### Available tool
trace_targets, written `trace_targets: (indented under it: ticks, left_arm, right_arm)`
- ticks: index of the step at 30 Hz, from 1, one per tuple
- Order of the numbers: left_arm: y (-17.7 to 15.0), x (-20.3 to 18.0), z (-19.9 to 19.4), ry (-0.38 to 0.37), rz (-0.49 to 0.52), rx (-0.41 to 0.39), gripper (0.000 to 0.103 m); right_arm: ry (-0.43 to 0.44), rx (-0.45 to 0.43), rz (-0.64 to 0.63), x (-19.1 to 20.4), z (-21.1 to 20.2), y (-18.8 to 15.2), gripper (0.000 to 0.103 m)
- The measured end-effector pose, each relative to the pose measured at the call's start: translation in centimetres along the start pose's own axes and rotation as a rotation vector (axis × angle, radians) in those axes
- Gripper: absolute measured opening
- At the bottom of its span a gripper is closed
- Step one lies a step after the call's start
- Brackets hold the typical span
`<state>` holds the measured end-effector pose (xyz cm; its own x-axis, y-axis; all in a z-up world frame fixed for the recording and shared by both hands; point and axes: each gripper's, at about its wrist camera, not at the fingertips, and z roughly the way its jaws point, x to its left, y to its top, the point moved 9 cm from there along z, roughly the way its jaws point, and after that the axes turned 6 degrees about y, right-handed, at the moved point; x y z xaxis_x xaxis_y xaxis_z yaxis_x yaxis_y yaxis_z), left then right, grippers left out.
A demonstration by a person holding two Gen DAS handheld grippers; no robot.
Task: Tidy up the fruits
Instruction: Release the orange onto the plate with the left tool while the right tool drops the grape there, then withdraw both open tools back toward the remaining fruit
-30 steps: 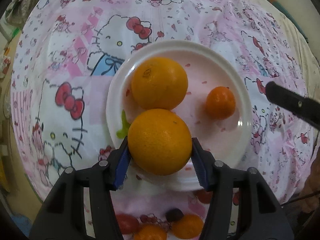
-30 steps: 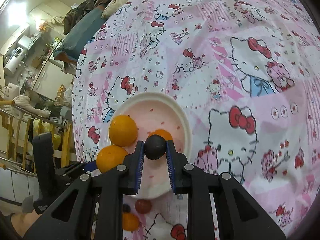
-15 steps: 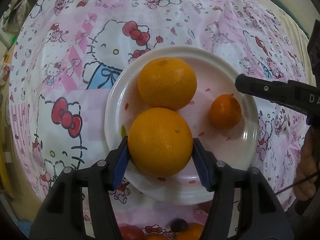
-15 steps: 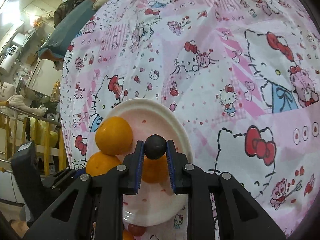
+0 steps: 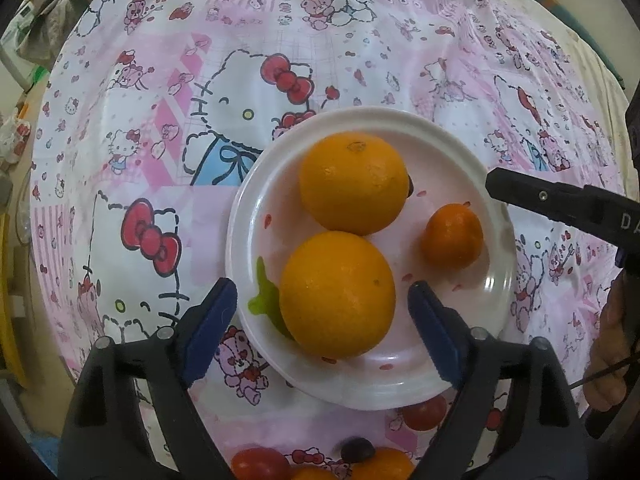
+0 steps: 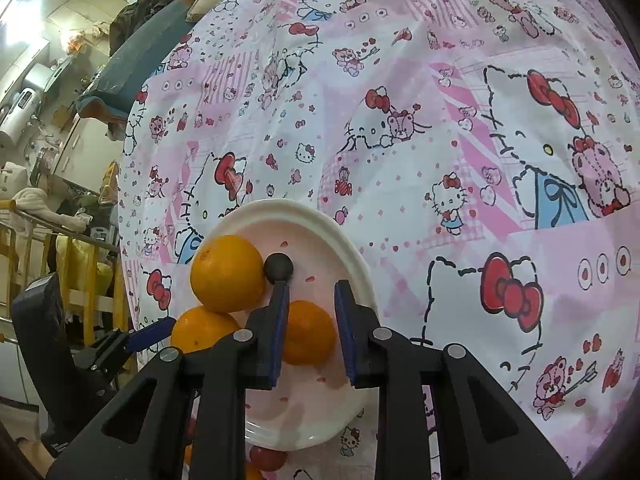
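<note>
The near orange [image 5: 337, 294] sits on the white plate [image 5: 460, 376], touching the far orange [image 5: 354, 182] behind it and partly covering a green scrap [image 5: 264, 300]; the small mandarin [image 5: 453, 236] lies apart on the plate's right side; the dark grape [image 6: 279, 267] rests against the far orange near the plate's far rim. The left gripper [image 5: 322, 308] has just been opening; its blue pads [image 5: 434, 336] stand wide on either side of the near orange with clear gaps, so the fruit is released, not held. The right gripper [image 6: 308, 334] frames show parted by a modest gap, nothing pressed between the pads; the grape lies just beyond its left fingertip and the mandarin shows beneath the gap. Risks, as judged: withdrawing the left gripper carelessly could clip the near orange and roll it into its neighbours or off the rim; the right fingertip, so close to the grape, could nudge it loose; the light plate may slide on the patterned cloth [image 5: 160, 128]. Obscured: the cherry tomatoes [image 5: 424, 414] and other loose fruit below the plate are cut off by the gripper bodies and the frame edge, count uncertain; whether the right fingertip touches the grape cannot be told.
</note>
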<state>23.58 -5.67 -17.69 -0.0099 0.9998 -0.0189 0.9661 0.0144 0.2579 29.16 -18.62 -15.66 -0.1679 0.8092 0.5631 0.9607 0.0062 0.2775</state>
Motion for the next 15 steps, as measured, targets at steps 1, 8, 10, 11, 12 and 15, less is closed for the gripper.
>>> trace_targets:
  ticks: [1,8,10,11,12,15]
  left_arm:
    - [0.0,0.0,-0.2,0.001,0.001,-0.004,0.085]
    - [0.8,-0.3,-2.0,0.0,0.025,-0.063,0.085]
    - [1.1,0.0,-2.5,-0.004,0.015,-0.078,0.085]
    - [1.2,0.2,-2.8,0.001,0.012,-0.084,0.085]
    - [1.2,0.4,-2.9,0.003,0.006,-0.089,0.085]
    - [1.1,1.1,-3.6,-0.009,-0.021,-0.098,0.085]
  right_arm:
    - [-0.001,-0.002,-0.001,0.0,-0.1,0.0,0.03]
    - [-0.011,-0.032,-0.015,0.3,-1.4,0.0,0.055]
    - [-0.009,-0.045,-0.013,0.4,-2.0,0.1,0.055]
    - [-0.011,-0.052,-0.012,0.5,-2.2,0.1,0.055]
    - [-0.011,-0.059,-0.008,0.5,-2.5,0.1,0.055]
    - [-0.006,-0.068,0.001,0.6,-3.3,-0.3,0.058]
